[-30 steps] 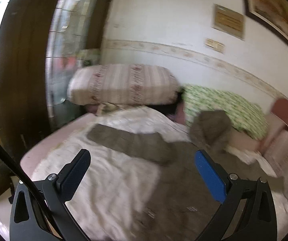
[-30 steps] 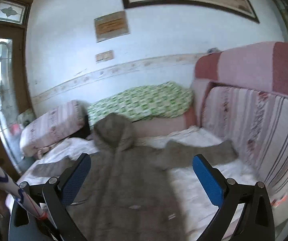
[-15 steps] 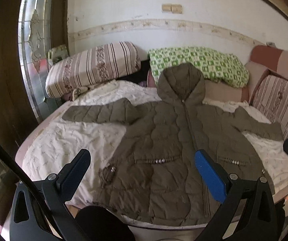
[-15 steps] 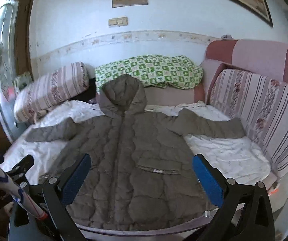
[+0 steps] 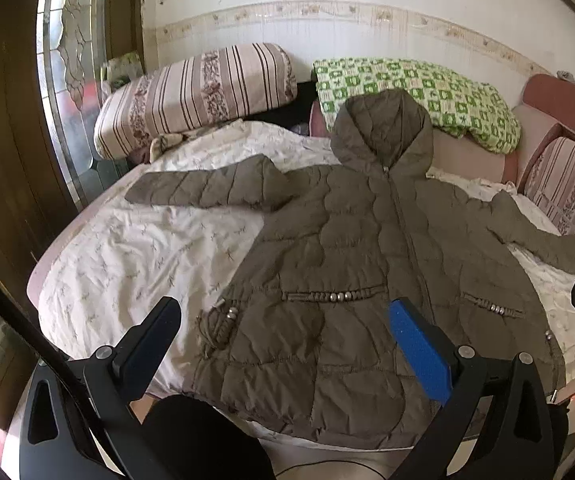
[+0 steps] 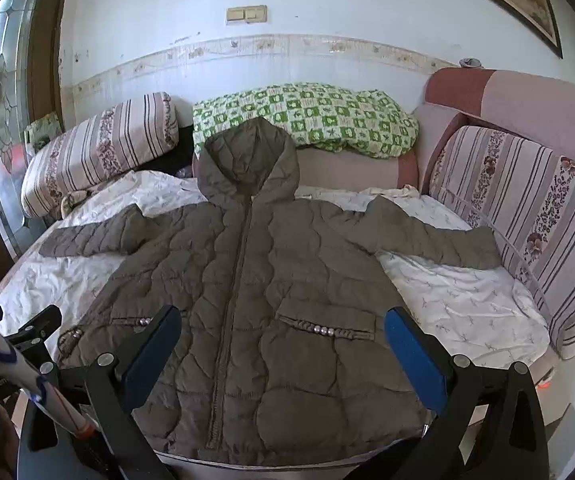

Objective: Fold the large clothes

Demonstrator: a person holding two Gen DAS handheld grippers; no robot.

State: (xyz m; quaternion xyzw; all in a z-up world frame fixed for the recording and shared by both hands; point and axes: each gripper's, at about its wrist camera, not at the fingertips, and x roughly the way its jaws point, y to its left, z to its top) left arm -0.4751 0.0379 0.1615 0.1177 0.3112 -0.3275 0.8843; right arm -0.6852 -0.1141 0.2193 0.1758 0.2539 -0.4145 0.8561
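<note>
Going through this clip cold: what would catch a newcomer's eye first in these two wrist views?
First, the olive quilted hooded jacket spread flat, front up and zipped, sleeves out to both sides, across the white sheet on the bed. Next, the green checked quilt bunched behind the hood, against the wall. In the foreground, the left gripper and right gripper hang open above the hem, holding nothing.

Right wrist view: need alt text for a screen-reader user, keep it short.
An olive quilted hooded jacket lies flat, front up and zipped, sleeves spread, on a white sheet over a bed. The open right gripper hovers above its hem, holding nothing. Behind are a striped bolster, a green checked pillow and a striped cushion.
</note>
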